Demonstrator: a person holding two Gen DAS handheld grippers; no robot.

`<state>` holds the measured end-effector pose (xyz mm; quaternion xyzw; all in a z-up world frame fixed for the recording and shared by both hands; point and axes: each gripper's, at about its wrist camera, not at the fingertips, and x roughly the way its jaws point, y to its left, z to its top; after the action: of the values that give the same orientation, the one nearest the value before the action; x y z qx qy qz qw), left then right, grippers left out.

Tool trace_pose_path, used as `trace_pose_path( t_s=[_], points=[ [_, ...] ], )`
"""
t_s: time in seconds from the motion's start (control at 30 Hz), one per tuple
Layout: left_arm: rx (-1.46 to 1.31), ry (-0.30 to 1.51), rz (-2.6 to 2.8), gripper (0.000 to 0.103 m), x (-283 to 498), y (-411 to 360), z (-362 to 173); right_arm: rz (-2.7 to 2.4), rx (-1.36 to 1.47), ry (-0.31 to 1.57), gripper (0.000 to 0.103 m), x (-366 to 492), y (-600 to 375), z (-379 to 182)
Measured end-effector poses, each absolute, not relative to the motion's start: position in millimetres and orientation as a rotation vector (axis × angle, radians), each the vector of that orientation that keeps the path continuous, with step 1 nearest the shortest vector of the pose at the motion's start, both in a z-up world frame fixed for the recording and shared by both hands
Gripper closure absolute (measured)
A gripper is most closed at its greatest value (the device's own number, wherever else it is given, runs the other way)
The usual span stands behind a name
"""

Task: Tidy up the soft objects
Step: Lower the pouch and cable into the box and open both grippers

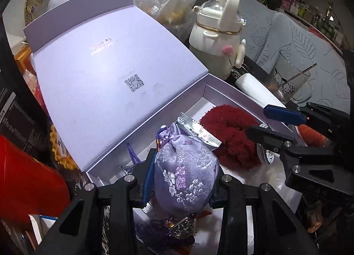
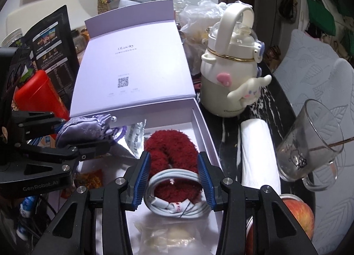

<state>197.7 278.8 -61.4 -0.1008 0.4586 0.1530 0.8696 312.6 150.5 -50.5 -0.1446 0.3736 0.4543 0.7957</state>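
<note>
With the lilac box [image 2: 205,126] as landmark, the left hand-held gripper [image 1: 183,179] clenches the embroidered lilac pouch [image 1: 188,175] above its near-left corner, while the right hand-held gripper [image 2: 174,177] grips the coiled white cable [image 2: 174,197], lying crosswise just before the red scrunchie [image 2: 170,144] inside.

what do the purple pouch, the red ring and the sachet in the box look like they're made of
Purple pouch: looks like satin brocade, going by its sheen and raised floral embroidery.
Red ring: fuzzy, matte pile, probably plush or chenille.
Sachet: shiny silver with a crimped end, likely foil or metallised plastic.
</note>
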Motion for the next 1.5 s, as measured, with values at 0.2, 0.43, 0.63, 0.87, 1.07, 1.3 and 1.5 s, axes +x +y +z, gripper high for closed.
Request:
trace_pose_path(
  t_s=[0.2,0.43,0.63,0.87,1.07,1.3,1.5],
  points=[
    [-0.203,0.984,0.336,0.065,200,281,-64,0.971,-0.317,0.785,0.059,306,148,-44],
    [-0.134,1.008,0.43,0.041,203,278,-63,0.928,-0.338,0.766,0.048,303,144,-38],
    [-0.166,0.981,0.43,0.023,196,278,-50,0.911,-0.325,0.751,0.041,300,136,-25],
    [-0.154,0.915,0.425,0.023,185,272,-22,0.909,-0.298,0.702,0.034,290,125,2],
    [-0.144,0.854,0.439,0.023,172,264,9,0.898,-0.292,0.64,0.034,278,116,32],
    [-0.109,0.762,0.462,0.023,152,254,50,0.883,-0.267,0.582,0.031,260,93,67],
    [-0.065,0.688,0.47,0.023,130,234,84,0.865,-0.258,0.489,0.017,235,71,100]
  ],
)
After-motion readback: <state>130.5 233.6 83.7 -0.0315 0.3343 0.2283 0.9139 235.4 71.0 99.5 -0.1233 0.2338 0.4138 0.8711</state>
